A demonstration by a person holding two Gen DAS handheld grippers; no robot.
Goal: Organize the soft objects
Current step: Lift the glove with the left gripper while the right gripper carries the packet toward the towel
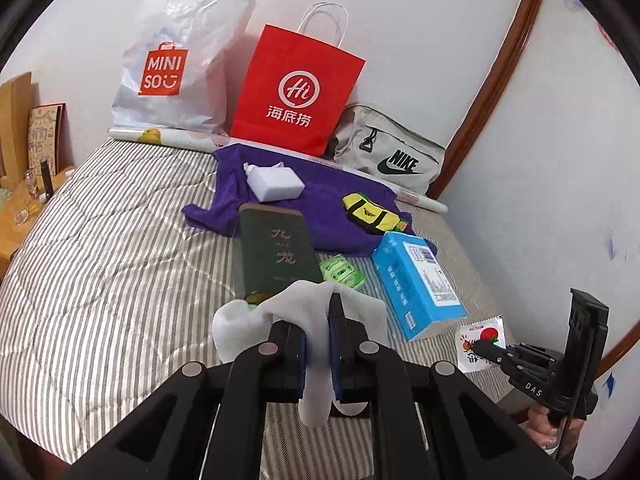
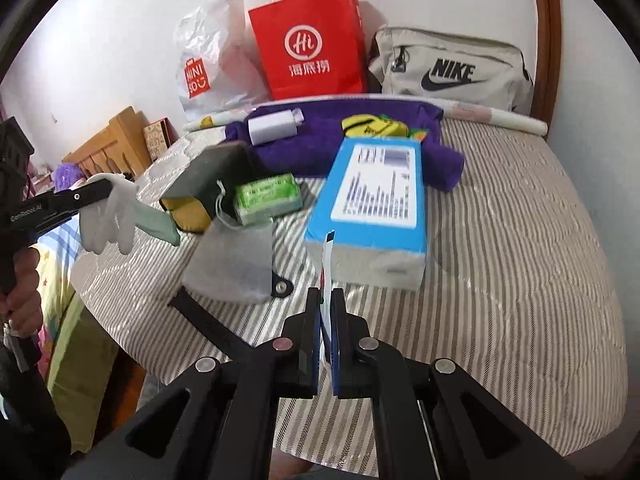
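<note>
White sock (image 1: 320, 312) clamped in left tool (image 1: 318, 344), right tool (image 2: 327, 312) pinching snack packet (image 2: 326, 280), blue box (image 2: 372, 200) ahead.

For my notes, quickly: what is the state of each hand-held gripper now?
Left hand-held gripper: closed on a white sock.
Right hand-held gripper: closed on a small flat packet.

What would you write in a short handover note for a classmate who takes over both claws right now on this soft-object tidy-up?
Left claw: shut on a white sock, held above the bed.
Right claw: shut on a thin flat snack packet, seen edge-on from its own camera.
On the striped bed: purple towel with a white bottle and a yellow pouch on it; green book, green tissue pack, blue tissue box.
Bags by the wall: white plastic bag, red paper bag, grey Nike bag.
Done: both items picked up.
Left: place them; where is not shown.
</note>
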